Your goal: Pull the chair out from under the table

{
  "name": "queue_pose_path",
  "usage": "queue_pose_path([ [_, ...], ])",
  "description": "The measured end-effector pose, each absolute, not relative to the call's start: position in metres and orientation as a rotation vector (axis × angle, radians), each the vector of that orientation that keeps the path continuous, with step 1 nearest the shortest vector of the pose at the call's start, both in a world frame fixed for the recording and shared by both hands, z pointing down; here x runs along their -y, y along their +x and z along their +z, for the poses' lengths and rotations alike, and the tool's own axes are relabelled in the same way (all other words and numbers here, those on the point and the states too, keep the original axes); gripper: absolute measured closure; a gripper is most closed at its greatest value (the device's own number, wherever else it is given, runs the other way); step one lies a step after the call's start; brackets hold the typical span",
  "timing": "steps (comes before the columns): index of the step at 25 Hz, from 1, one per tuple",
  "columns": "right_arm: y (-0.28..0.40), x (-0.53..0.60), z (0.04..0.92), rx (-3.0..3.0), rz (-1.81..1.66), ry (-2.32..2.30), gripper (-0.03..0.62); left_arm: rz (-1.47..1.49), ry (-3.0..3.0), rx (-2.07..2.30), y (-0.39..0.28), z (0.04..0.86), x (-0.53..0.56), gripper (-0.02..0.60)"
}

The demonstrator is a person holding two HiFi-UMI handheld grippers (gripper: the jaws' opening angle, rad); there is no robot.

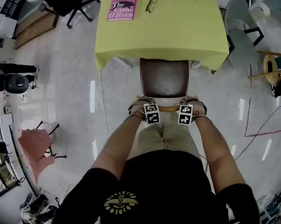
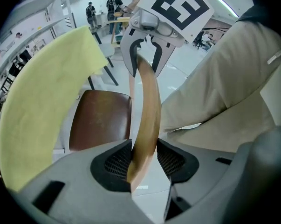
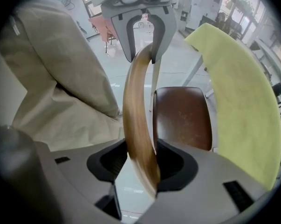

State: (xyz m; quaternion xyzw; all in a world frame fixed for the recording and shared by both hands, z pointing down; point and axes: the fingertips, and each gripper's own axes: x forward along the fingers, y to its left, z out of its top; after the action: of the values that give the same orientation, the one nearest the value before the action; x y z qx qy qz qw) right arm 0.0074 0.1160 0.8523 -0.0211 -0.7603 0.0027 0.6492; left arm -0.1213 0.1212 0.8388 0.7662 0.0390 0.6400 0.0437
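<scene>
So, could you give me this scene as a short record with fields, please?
left gripper: closed on chair backrest, left end
right gripper: closed on chair backrest, right end
chair seat: brown, mostly out from under table
table: yellow cloth
on table: pink book, glasses, at far side

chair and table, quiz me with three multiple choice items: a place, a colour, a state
1. Where is the pink book? A on the floor; B on the yellow table beside the glasses; C on a shelf.
2. The chair seat is: A brown; B blue; C white.
3. The left gripper and right gripper are: A open in the air; B shut on the chair's wooden backrest; C holding the glasses.
Key: B, head view shows it there; A, every view shows brown; B, each gripper view shows the backrest clamped.
</scene>
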Motion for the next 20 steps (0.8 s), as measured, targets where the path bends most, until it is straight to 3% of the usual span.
queue_pose_path([
  [20,-0.028,-0.243,0.852,1.699,0.118,-0.003,0.408,1.938,2.380,-0.306,-0.159,0.832,-0.234,0.420],
])
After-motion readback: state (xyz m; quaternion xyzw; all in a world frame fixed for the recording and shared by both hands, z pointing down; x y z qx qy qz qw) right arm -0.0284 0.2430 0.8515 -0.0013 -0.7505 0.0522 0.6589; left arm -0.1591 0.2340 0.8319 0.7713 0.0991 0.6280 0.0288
